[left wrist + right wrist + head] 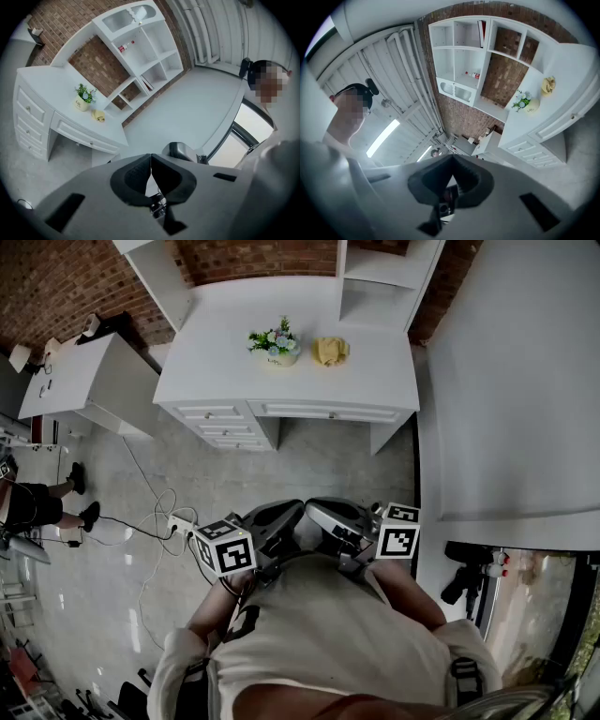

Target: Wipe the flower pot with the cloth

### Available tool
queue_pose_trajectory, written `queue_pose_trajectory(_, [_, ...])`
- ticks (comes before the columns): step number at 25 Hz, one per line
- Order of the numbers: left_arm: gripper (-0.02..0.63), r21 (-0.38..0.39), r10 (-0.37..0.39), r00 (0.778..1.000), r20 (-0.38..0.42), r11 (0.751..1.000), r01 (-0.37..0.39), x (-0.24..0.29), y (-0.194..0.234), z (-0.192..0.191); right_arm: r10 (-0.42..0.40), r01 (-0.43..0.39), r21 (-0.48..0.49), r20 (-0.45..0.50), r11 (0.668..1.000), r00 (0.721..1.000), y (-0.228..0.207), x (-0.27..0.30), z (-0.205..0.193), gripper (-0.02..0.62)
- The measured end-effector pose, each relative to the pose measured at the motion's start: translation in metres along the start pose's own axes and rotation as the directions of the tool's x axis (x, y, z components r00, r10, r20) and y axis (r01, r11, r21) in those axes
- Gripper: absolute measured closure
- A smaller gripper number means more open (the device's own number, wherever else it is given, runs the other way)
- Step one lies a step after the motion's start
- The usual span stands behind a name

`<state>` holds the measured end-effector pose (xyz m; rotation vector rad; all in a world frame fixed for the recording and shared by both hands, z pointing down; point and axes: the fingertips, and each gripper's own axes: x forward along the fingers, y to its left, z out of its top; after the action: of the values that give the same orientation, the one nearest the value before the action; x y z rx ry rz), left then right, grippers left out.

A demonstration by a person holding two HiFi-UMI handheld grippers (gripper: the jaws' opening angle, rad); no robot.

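Far L, head view: a bystander's legs on the grey floor; white side cabinet behind them, small items on top, too small to id. Cables and a power strip lie on the floor betw. cabinet and operator.

Centre: white desk set against the brick wall; drawers on its L side. On the desk top, approx. mid-desk, the flower pot stands upright w/ green plant and pale blooms; the yellow cloth lies crumpled just beside it on the R; whether the two touch, cannot tell. White shelf unit rises at the desk's R rear.

Both tools sit close to the operator's chest, side by side, well apart from desk, pot and cloth. The left gripper: jaws pressed together, pads meeting at the tips, nothing betw. them; its marker cube on the L. The right gripper: jaws likewise closed tip to tip, empty; its cube on the R.

R side: white wall panel; below it a black item and small white items w/ red tops, detail unclear.
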<state>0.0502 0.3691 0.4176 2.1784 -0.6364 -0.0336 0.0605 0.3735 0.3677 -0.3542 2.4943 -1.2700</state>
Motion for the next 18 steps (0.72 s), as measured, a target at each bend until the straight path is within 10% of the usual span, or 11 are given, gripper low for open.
queue_pose_trajectory(18, [0.586,-0.032,-0.072,0.995,0.072,0.997,0.075,-0.034,0.068,0.082,-0.1,0.099,-0.024,-0.044,0.995,0.994,-0.031,0.094,0.019,0.584])
